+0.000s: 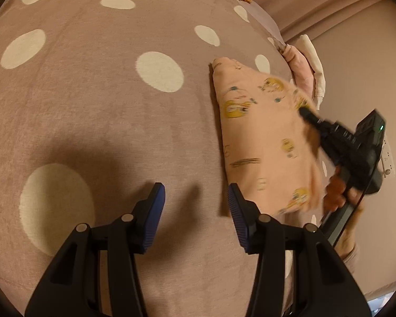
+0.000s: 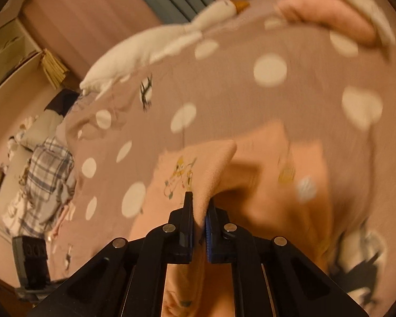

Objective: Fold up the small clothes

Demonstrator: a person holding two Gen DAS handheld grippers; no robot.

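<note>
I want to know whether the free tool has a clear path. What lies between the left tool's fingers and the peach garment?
Nothing: in the left wrist view the open left tool hovers over bare dotted bedspread, its right finger beside the peach garment.

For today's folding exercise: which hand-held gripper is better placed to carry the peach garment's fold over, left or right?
Right. The right hand-held gripper is shut on an edge of the peach garment, lifting it. The left hand-held gripper is open, with only the dotted bedspread between its fingers.
</note>
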